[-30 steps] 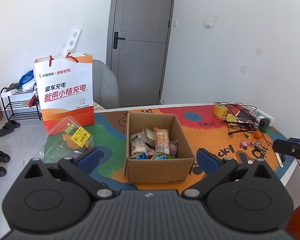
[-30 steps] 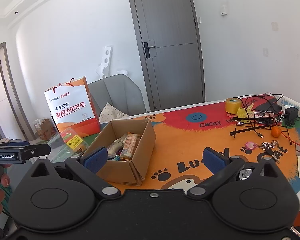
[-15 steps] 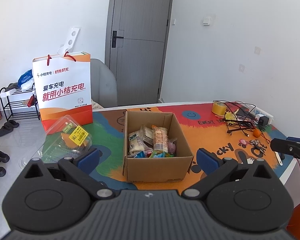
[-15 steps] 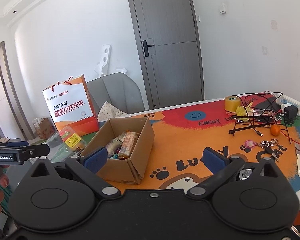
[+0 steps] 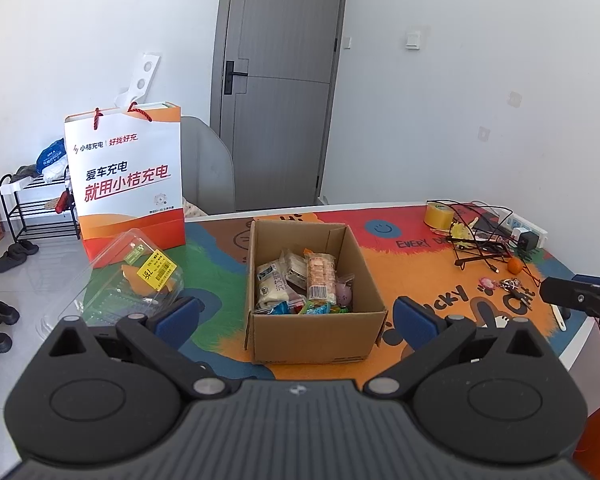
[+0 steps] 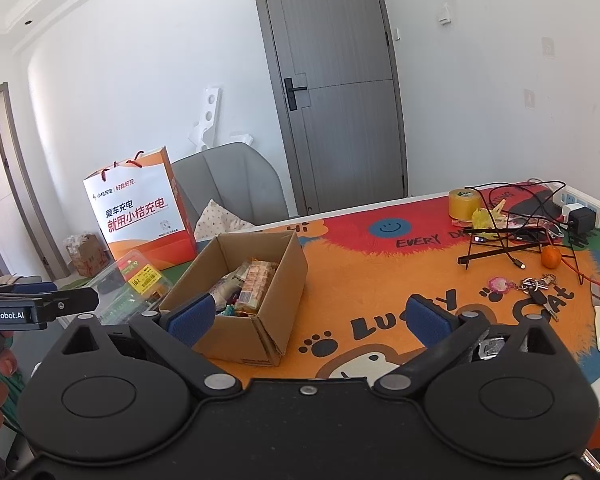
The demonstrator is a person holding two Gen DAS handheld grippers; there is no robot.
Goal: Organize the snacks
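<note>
An open cardboard box [image 5: 312, 336] [image 6: 278, 276] stands on the colourful table mat, holding several wrapped snacks [image 5: 305, 280] [image 6: 252, 286]. Left of it lies a clear plastic clamshell [image 5: 132, 280] [image 6: 138, 284] with a yellow price label. My left gripper [image 5: 298, 318] hovers open in front of the box, with nothing between its blue pads. My right gripper [image 6: 308, 318] is open too, to the right of the box and above the mat, empty. The left gripper's side shows at the left edge of the right wrist view.
An orange-and-white paper bag [image 5: 128, 178] stands behind the clamshell. At the table's right end lie a tape roll [image 6: 464, 203], tangled cables [image 6: 512, 232], a small orange [image 6: 550, 257], keys [image 6: 536, 286] and a power strip [image 6: 580, 206]. A grey chair [image 6: 228, 188] is behind the table.
Both grippers have drawn back slightly and risen; the box looks a little smaller and lower in both views. Nothing on the table has moved.
</note>
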